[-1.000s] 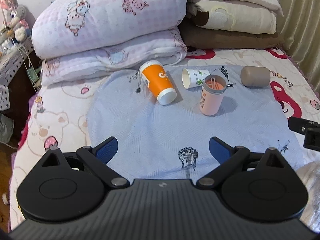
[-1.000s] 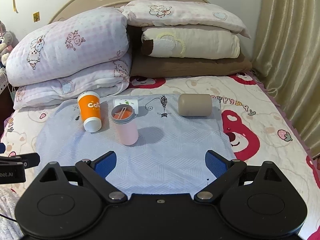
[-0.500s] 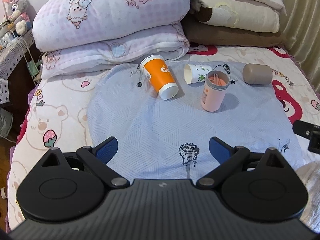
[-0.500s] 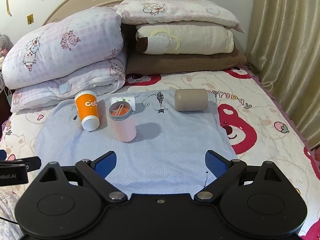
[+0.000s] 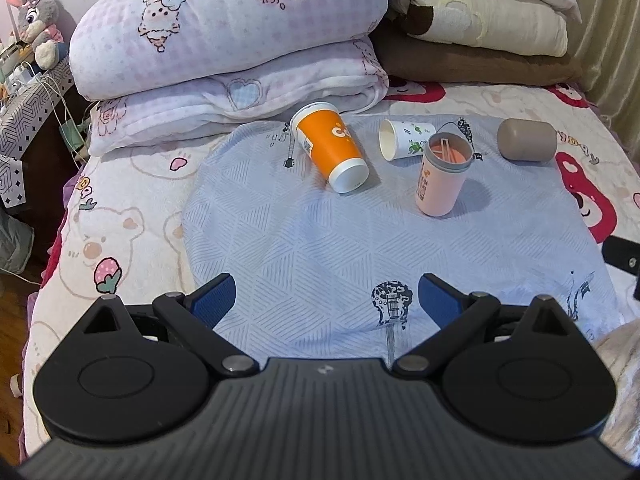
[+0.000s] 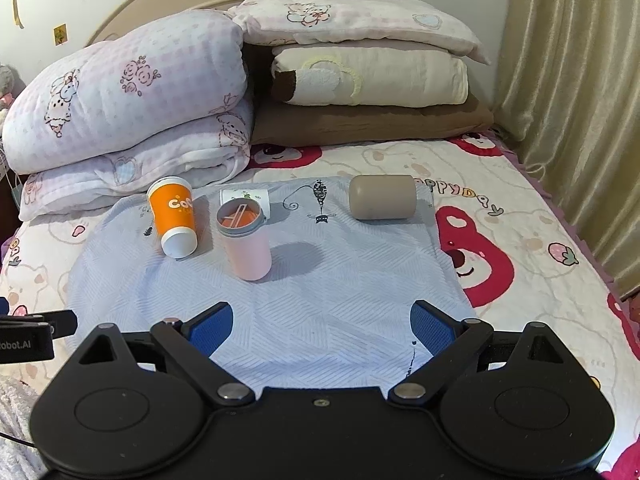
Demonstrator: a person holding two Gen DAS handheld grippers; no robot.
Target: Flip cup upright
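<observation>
Several cups sit on a light blue cloth (image 5: 320, 248) on the bed. An orange paper cup (image 5: 330, 146) lies on its side, base toward me; it also shows in the right wrist view (image 6: 173, 216). A small white cup (image 5: 404, 140) lies on its side, mostly hidden in the right wrist view (image 6: 246, 196). A pink cup (image 5: 440, 178) stands upright with its mouth up (image 6: 246, 240). A taupe cup (image 5: 527, 140) lies on its side at the right (image 6: 382, 197). My left gripper (image 5: 326, 300) and right gripper (image 6: 322, 324) are both open, empty, well short of the cups.
Folded quilts (image 6: 132, 120) and pillows (image 6: 368, 80) are stacked behind the cups. A curtain (image 6: 580, 100) hangs on the right. A nightstand with cables and a plush toy (image 5: 36, 32) stands at the left. The bed's left edge drops to the floor (image 5: 12, 320).
Both cameras have tilted slightly, so the cups sit a little higher in the left view and lower in the right. No cup has moved. Both grippers stay open.
</observation>
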